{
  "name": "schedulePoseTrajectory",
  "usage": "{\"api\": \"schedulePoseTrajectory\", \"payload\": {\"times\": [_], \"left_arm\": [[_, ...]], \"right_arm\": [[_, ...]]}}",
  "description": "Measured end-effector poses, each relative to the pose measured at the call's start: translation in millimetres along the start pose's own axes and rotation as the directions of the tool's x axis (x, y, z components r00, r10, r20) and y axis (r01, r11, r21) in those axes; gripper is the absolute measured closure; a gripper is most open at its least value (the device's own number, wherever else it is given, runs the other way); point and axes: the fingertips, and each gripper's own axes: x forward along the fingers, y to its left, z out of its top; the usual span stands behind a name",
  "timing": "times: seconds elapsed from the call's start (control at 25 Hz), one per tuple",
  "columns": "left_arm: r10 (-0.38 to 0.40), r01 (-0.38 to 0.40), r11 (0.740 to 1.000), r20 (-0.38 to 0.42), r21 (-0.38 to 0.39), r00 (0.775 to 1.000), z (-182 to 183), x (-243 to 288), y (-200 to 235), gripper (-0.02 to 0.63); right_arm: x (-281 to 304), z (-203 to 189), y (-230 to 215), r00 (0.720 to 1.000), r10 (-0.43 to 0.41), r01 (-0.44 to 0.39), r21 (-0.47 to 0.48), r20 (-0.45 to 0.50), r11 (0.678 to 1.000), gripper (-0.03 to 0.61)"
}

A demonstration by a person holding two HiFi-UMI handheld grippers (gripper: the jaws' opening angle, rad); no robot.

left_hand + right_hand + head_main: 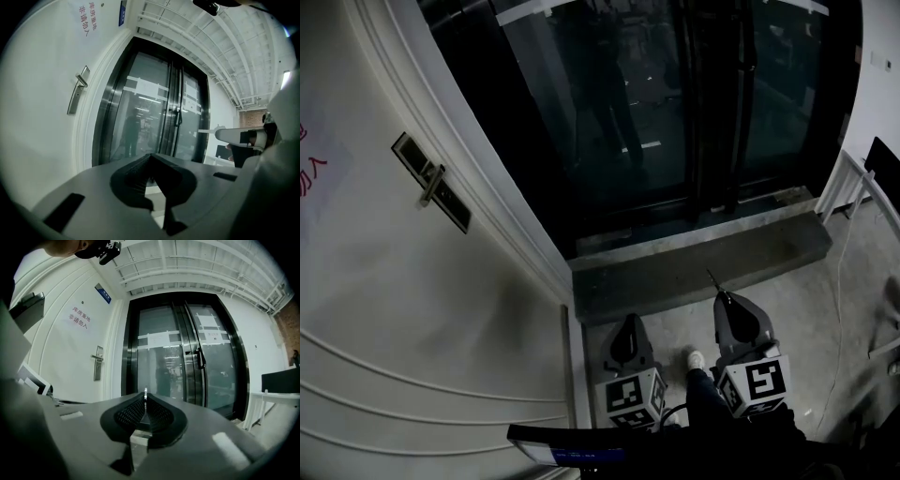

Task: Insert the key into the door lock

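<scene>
The door lock [431,183] is a dark plate with a metal lever handle on the white door [412,309] at the left. It also shows in the left gripper view [78,89] and, small and far off, in the right gripper view [97,363]. My right gripper [724,298] is shut on a thin metal key [710,277], whose tip pokes out between the pads [146,392]. My left gripper [630,323] hangs beside it, shut with nothing in it [151,159]. Both are low and well to the right of the lock.
Dark glass double doors [675,103] fill the middle, with a grey stone step [703,262] in front. A white railing [855,187] stands at the right. A sign with red print [309,173] hangs on the white door. The person's shoe [695,359] shows between the grippers.
</scene>
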Motion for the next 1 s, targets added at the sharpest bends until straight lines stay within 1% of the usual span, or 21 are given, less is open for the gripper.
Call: {"api": "schedulePoseTrajectory", "payload": {"times": [0.12, 0.24, 0.36, 0.52, 0.64, 0.8, 1.0], "left_arm": [[0.022, -0.022, 1.000, 0.008, 0.012, 1.000, 5, 29, 7, 0.612], [0.041, -0.041, 0.999, 0.022, 0.009, 0.999, 17, 64, 8, 0.612], [0.050, -0.051, 0.999, 0.028, 0.009, 0.998, 28, 101, 2, 0.612], [0.073, -0.073, 0.997, 0.041, 0.002, 0.997, 42, 145, -5, 0.612], [0.094, -0.094, 0.996, 0.046, -0.007, 0.995, 50, 174, -7, 0.612], [0.134, -0.133, 0.991, 0.063, -0.017, 0.989, 55, 206, -3, 0.612], [0.197, -0.195, 0.980, 0.074, -0.031, 0.978, 58, 230, 4, 0.612]], "right_arm": [[32, 1, -11, 1.000, 0.021, -0.021, 0.004, -0.002, 1.000, 0.566], [68, 6, -26, 0.999, 0.048, -0.048, -0.003, 0.004, 0.999, 0.566], [103, 12, -46, 0.998, 0.068, -0.068, -0.022, 0.010, 0.997, 0.566], [145, 20, -71, 0.995, 0.098, -0.098, -0.009, 0.006, 0.995, 0.566], [174, 26, -88, 0.992, 0.127, -0.127, -0.025, 0.015, 0.992, 0.566], [209, 29, -102, 0.986, 0.165, -0.165, -0.023, 0.013, 0.986, 0.566], [242, 29, -107, 0.973, 0.229, -0.229, -0.029, -0.014, 0.973, 0.566]]}}
